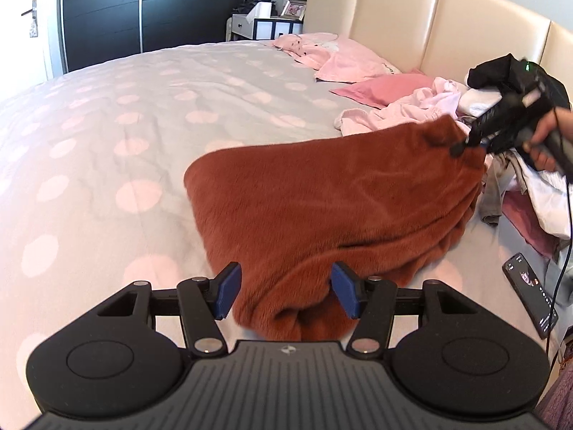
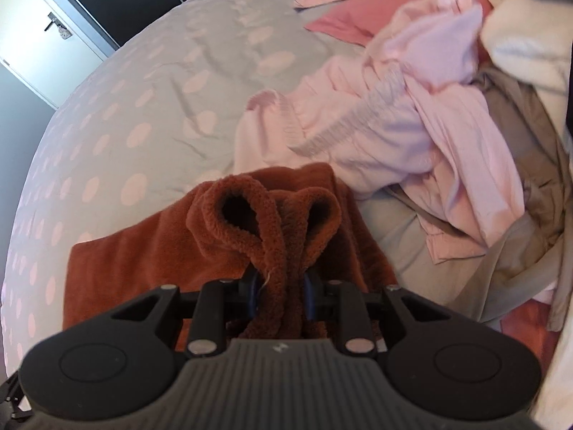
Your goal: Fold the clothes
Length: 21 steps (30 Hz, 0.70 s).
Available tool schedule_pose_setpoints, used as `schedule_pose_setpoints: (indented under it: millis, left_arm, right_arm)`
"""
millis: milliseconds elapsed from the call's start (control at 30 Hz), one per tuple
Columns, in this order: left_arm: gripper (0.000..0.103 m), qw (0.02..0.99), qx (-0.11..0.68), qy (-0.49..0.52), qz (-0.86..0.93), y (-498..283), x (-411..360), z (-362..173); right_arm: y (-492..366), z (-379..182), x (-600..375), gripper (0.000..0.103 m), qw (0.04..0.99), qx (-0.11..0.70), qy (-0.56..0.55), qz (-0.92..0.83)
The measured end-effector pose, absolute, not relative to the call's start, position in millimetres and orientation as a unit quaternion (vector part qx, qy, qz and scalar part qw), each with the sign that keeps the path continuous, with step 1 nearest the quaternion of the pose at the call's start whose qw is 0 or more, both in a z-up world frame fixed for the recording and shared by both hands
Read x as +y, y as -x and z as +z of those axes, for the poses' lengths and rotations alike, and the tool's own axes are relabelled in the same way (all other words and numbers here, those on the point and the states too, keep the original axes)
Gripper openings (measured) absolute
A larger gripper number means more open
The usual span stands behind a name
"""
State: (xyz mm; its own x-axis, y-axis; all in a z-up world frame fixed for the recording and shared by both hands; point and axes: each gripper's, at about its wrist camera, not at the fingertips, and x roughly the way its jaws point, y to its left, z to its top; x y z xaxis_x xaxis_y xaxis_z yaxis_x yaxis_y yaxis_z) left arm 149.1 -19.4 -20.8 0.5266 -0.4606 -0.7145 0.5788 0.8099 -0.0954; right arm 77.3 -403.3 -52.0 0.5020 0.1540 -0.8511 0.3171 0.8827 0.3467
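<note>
— Rust-brown fleece garment (image 2: 283, 236) is bunched between the right gripper (image 2: 280, 295) pads, clamped tight.

— And the left gripper (image 1: 284, 295)?

— Its jaws stand apart around the garment's near edge, pads not pressing.

— Where does the garment lie?

— Spread on the grey dotted bedspread (image 1: 107, 125), its far corner lifted, beside a pile of pink clothes (image 2: 412, 118).

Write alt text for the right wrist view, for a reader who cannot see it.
The right tongs pinch a bunched edge of a rust-brown fleece garment above a grey bedspread with pink dots. A pile of pale pink and beige clothes lies to the right.
</note>
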Motion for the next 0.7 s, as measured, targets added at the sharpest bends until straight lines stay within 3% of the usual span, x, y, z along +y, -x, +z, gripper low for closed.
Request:
schedule_pose_setpoints:
  millis: [233,467,600,667,700]
  left_arm:
    - [0.054,0.861,0.403,-0.085,-0.299,-177.8,-43.5,-22.6]
    - [0.054,0.871,0.382,-0.088,-0.297,-187.6,-53.8,-8.5]
    - [0.051,0.872,0.38,-0.094,-0.293,-195.7,-60.0,-5.8]
    - [0.05,0.873,0.38,-0.092,-0.291,-200.5,-63.1,-5.9]
    - [0.05,0.874,0.379,-0.091,-0.29,-204.3,-65.2,-6.1]
  right_arm:
    - [-73.2,-75.9,-412.7,0.041,0.841,0.497,-0.21,-0.045]
    - [-50.2,-43.3,-431.0,0.071,0.873,0.434,-0.218,-0.048]
    - [-46.2,-24.0,-420.9,0.068,0.891,0.404,-0.2,-0.04]
    - [-46.2,-12.8,-409.5,0.043,0.903,0.39,-0.179,-0.032]
    - [-48.4,-8.7,-401.8,0.042,0.907,0.383,-0.174,-0.018]
